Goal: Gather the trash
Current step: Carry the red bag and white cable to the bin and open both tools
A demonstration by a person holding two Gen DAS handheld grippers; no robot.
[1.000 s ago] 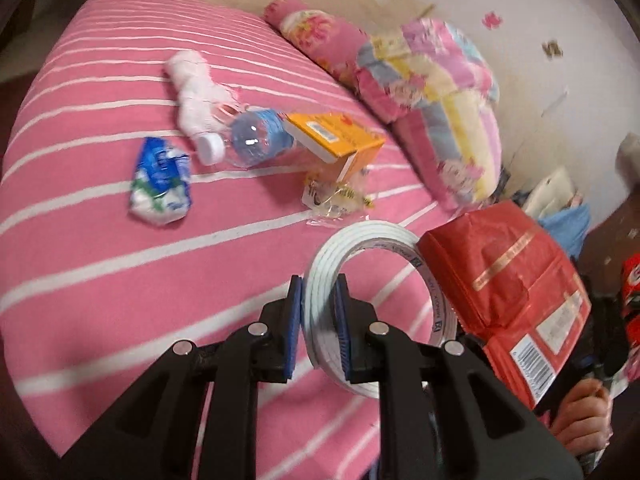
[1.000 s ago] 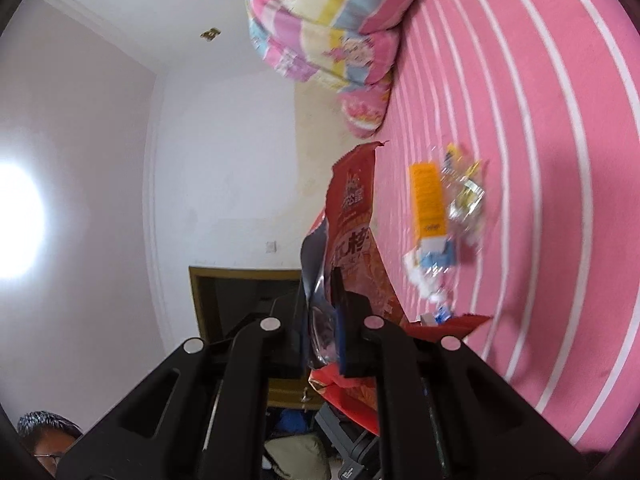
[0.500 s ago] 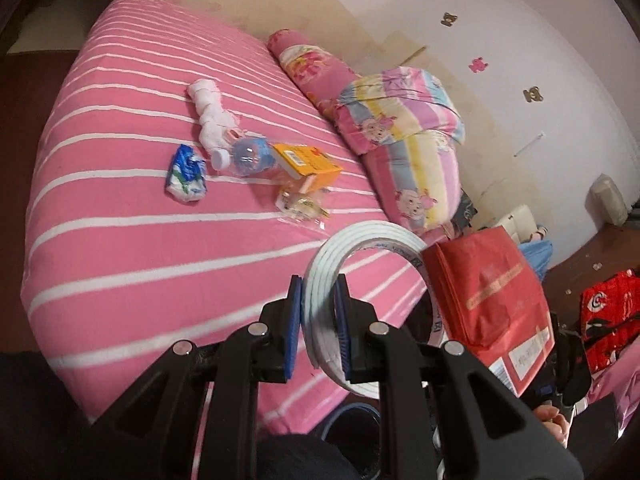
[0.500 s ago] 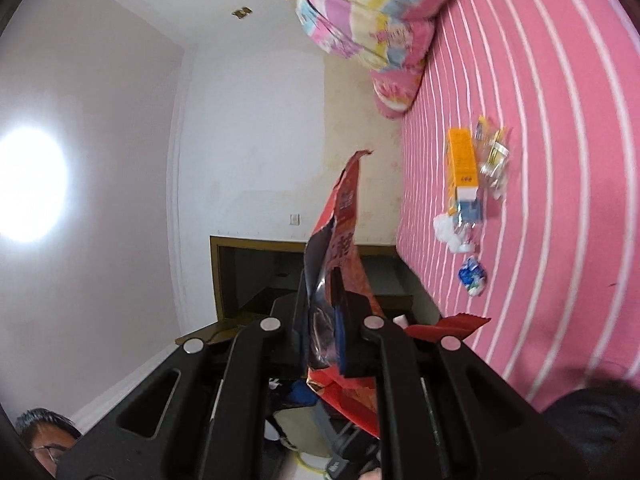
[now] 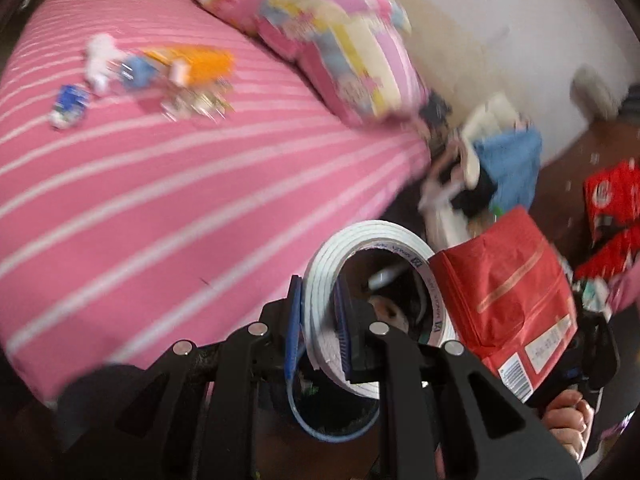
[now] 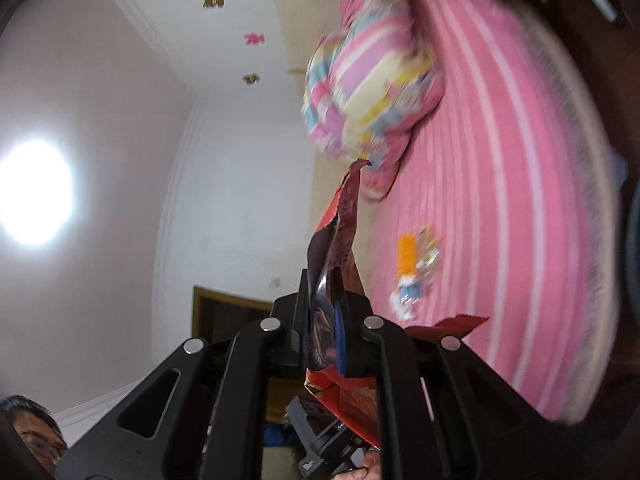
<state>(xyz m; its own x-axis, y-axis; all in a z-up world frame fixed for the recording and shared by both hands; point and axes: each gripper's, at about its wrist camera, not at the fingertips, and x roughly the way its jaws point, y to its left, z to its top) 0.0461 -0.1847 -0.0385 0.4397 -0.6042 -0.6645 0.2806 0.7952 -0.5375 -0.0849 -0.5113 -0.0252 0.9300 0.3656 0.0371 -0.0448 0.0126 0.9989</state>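
My left gripper is shut on a white roll of tape, held off the edge of the pink striped bed. Below the roll sits a dark bin with a blue rim. A red snack bag hangs just right of the roll; my right gripper is shut on that red snack bag. Far back on the bed lie an orange carton, a blue-labelled bottle, a white wad, a blue packet and clear wrappers.
A striped patterned quilt and a pink pillow lie at the head of the bed. Past the bed's corner there is floor clutter: a blue cloth, white items, red packages. A hand holds the right gripper.
Both grippers have pulled back from the bed, still holding the tape roll and the red bag. The trash pile now looks farther off, and the blue-rimmed bin has come into view under the roll.
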